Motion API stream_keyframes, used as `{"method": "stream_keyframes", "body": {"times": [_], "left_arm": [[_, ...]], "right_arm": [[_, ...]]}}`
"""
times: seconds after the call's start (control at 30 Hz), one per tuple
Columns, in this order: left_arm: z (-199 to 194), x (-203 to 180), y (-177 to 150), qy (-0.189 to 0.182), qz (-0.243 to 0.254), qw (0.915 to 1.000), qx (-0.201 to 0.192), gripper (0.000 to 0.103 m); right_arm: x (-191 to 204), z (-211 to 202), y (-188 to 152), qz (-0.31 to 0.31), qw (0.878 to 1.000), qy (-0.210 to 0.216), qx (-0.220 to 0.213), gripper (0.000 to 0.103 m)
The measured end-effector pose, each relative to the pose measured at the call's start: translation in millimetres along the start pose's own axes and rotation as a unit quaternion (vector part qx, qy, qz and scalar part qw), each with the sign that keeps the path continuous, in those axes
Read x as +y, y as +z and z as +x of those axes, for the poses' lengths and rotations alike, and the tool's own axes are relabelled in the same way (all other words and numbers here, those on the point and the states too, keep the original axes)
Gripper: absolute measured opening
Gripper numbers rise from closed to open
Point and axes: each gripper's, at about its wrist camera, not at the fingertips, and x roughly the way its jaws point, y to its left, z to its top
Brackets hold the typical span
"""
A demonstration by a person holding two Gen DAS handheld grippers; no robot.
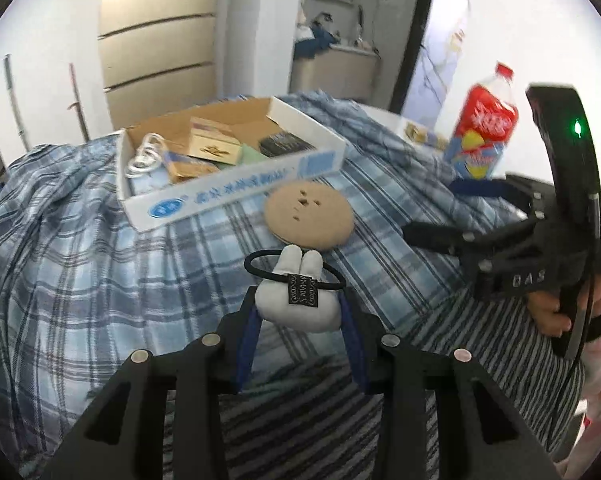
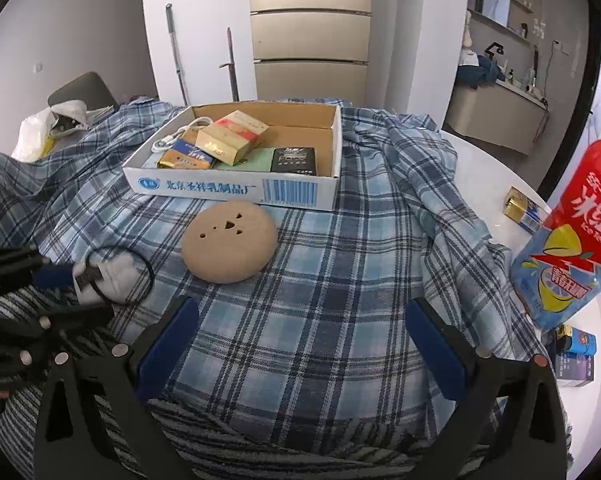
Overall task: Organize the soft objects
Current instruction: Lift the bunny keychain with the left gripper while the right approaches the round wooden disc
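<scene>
One soft item in hand: left gripper (image 1: 298, 312) clamped on the white bunny hair tie (image 1: 296, 296), tan round cushion (image 1: 308, 216) at its 12 o'clock, right gripper (image 2: 300, 336) jaws wide apart, empty; next probably carry it to the cardboard box (image 1: 236, 188).

"北京圣祥乳制品厂" on the cardboard box (image 2: 236, 190); "DAS" on the right gripper (image 1: 432, 236).

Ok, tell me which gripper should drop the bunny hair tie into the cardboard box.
Left. The left gripper is already shut on the bunny hair tie, with the cardboard box just ahead past the tan round cushion. The right gripper is open and empty.
</scene>
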Motion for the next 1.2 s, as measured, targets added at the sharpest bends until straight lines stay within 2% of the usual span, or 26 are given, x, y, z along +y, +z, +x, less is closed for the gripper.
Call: {"method": "stream_keyframes", "body": {"times": [0.1, 0.17, 0.27, 0.4, 0.5, 0.57, 0.63, 0.77, 0.9, 1.03, 1.2], "left_arm": [[-10.1, 5.1, 3.8, 0.033, -0.015, 0.9991, -0.021, 0.040], [-18.3, 5.4, 8.4, 0.035, -0.014, 0.9988, -0.031, 0.040], [-31.6, -0.7, 22.5, 0.061, 0.011, 0.9967, -0.052, 0.040], [-53.5, -2.8, 45.1, 0.084, 0.026, 0.9886, -0.122, 0.040], [-60.8, 7.1, 63.5, 0.087, 0.000, 0.9835, -0.159, 0.040], [-62.1, 15.0, 69.7, 0.096, -0.012, 0.9788, -0.180, 0.040], [-58.5, 26.5, 70.8, 0.107, -0.029, 0.9738, -0.198, 0.040], [-45.5, 46.1, 60.9, 0.114, -0.062, 0.9715, -0.198, 0.040], [-28.5, 51.0, 50.8, 0.133, -0.057, 0.9725, -0.183, 0.040], [-18.5, 57.2, 48.6, 0.132, -0.067, 0.9738, -0.172, 0.040], [-13.4, 65.8, 47.1, 0.134, -0.083, 0.9736, -0.165, 0.040]], "right_arm": [[-1.1, 1.3, 2.3, 0.003, 1.000, 0.015, 0.009, 0.103], [-2.4, 1.0, 6.7, 0.014, 1.000, 0.010, 0.015, 0.103], [-0.5, -3.6, 18.5, 0.021, 0.999, 0.016, 0.021, 0.103], [8.3, -21.4, 42.2, 0.014, 1.000, -0.006, -0.018, 0.103], [12.4, -30.2, 64.1, 0.016, 0.999, -0.025, -0.043, 0.103], [13.5, -26.7, 77.2, 0.015, 0.998, -0.050, -0.044, 0.103], [10.5, -23.6, 86.9, 0.031, 0.997, -0.054, -0.049, 0.103], [14.9, -10.4, 97.9, 0.038, 0.997, -0.051, -0.046, 0.103], [25.0, 10.2, 97.8, 0.032, 0.998, -0.050, -0.031, 0.103], [36.6, 29.2, 94.2, 0.024, 0.999, -0.044, -0.014, 0.103], [37.9, 43.1, 87.0, 0.038, 0.998, -0.034, -0.021, 0.103]]}}
